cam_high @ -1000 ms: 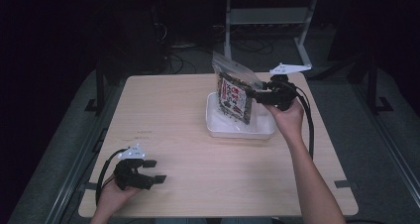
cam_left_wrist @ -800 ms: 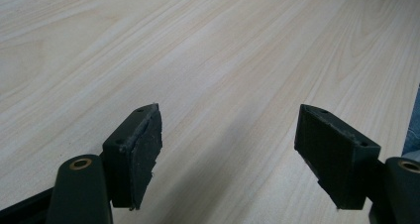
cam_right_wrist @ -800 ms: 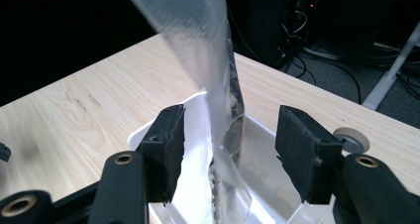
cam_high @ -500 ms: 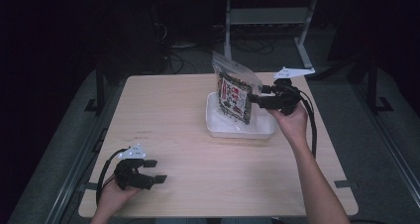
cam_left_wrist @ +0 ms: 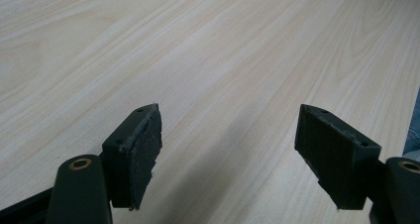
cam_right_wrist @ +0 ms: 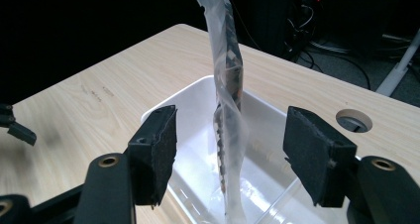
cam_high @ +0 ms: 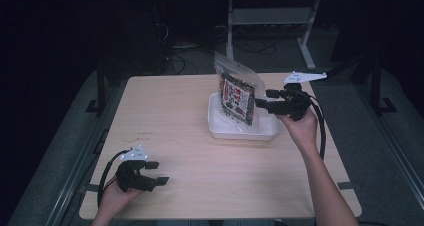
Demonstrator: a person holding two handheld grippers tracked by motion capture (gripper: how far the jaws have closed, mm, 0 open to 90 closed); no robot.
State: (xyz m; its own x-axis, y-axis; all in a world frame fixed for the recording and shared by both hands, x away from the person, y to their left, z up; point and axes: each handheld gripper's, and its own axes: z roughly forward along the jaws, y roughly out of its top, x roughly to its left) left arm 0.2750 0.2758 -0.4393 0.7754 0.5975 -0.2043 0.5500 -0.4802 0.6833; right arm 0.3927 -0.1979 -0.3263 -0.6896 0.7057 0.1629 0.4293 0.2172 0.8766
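A clear bag [cam_high: 237,96] with a printed pack inside stands upright in a shallow white tray [cam_high: 240,133] at the right middle of the table. My right gripper [cam_high: 265,98] is just right of the bag, pointing at it. Seen from the right gripper view, the bag [cam_right_wrist: 228,70] rises edge-on between the two pads of the right gripper [cam_right_wrist: 230,149] with a gap on each side. These jaws have just been opening and stand open. My left gripper [cam_high: 157,172] rests at the near left of the table, and in its own view the left gripper [cam_left_wrist: 228,154] is open over bare wood.
The wooden table [cam_high: 175,116] has free room to the left and in front of the tray. A round cable hole [cam_right_wrist: 353,120] lies in the tabletop just past the tray [cam_right_wrist: 188,90]. Beyond the far edge are a metal desk frame [cam_high: 272,16] and floor cables.
My right gripper has let go of the bag, its jaws spread wider, and it drew back slightly to the right. The bag stays standing in the tray. The left gripper has not moved.
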